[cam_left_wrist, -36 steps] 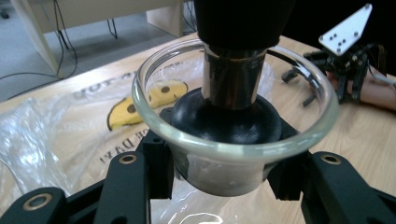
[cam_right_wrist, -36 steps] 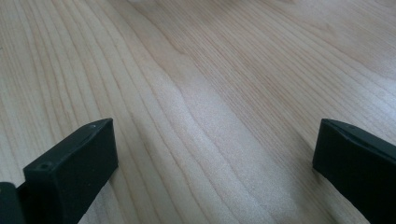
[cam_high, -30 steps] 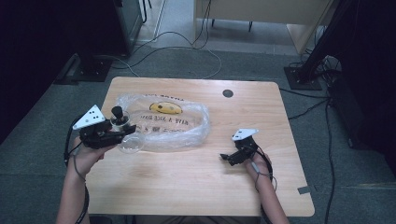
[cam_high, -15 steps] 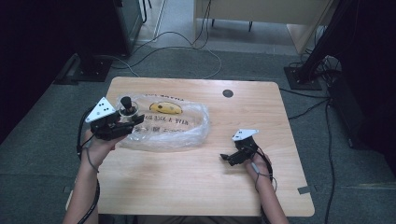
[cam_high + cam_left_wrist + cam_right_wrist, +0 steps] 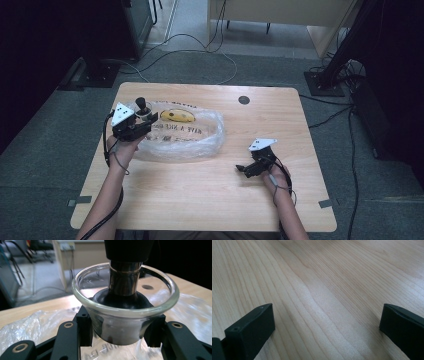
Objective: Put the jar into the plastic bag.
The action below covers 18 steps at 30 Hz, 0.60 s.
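- The left hand-held gripper [image 5: 120,338] is clamped on a small clear glass cup [image 5: 125,312]: in the left gripper view both black pads press the cup's lower wall from opposite sides.
- A black stopper with a shiny metal stem [image 5: 124,277] sits inside the cup and rises above its rim; a dark knob tops it.
- In the high view the left hand-held gripper [image 5: 142,120] holds the cup [image 5: 141,112] at the left end of the clear plastic bag [image 5: 185,137], over the bag's near-left edge. Whether the cup touches the bag cannot be told.
- The bag lies crumpled on the wooden surface [image 5: 210,195], left of centre, with printed lettering on it; a yellow banana [image 5: 176,116] lies inside, near its far side, just beside the cup.
- The right hand-held gripper [image 5: 242,169] rests low on the surface, well apart from the bag, toward the near right.
- In the right gripper view its jaws stand wide apart with bare wood grain [image 5: 324,295] between them.
- A dark round hole [image 5: 244,100] shows near the far edge of the surface.
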Each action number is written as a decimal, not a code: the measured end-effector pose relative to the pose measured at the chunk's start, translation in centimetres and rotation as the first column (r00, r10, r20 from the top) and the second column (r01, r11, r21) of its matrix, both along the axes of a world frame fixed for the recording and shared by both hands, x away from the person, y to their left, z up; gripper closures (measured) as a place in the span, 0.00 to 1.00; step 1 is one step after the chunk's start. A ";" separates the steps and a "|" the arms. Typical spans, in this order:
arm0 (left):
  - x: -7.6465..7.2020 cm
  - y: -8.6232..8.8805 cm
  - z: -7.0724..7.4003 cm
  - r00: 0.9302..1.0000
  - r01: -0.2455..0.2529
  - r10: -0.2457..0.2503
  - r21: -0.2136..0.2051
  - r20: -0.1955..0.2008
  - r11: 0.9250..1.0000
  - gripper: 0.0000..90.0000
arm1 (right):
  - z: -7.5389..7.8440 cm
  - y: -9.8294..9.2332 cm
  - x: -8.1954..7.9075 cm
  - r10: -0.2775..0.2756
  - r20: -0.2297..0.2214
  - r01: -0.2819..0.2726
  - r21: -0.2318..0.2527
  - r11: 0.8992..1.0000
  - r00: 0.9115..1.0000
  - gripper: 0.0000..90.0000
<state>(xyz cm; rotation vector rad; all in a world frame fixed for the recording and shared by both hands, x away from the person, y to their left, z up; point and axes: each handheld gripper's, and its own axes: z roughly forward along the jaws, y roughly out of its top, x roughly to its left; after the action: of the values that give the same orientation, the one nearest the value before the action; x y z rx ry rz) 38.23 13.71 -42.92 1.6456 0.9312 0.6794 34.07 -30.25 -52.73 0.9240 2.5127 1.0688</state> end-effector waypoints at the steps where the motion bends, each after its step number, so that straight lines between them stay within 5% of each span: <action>1: 0.1 -0.1 -0.4 1.000 -0.003 0.003 0.007 0.006 1.000 0.58 | 0.0 0.0 0.0 0.000 0.000 0.000 0.000 1.000 1.000 0.00; 9: 1.1 -1.7 -3.2 1.000 -0.013 0.015 0.082 -0.017 0.997 0.57 | 0.0 0.0 0.0 0.000 0.000 0.000 0.000 1.000 1.000 0.00; 18: 1.6 -1.7 -4.2 0.999 -0.009 0.013 0.083 -0.048 0.997 0.57 | 0.0 0.0 0.0 0.000 0.000 0.000 0.000 1.000 1.000 0.00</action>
<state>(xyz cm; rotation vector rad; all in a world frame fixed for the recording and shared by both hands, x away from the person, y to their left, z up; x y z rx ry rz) 39.79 11.98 -47.16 1.7376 0.9588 0.6967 34.07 -30.25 -52.73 0.9241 2.5125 1.0691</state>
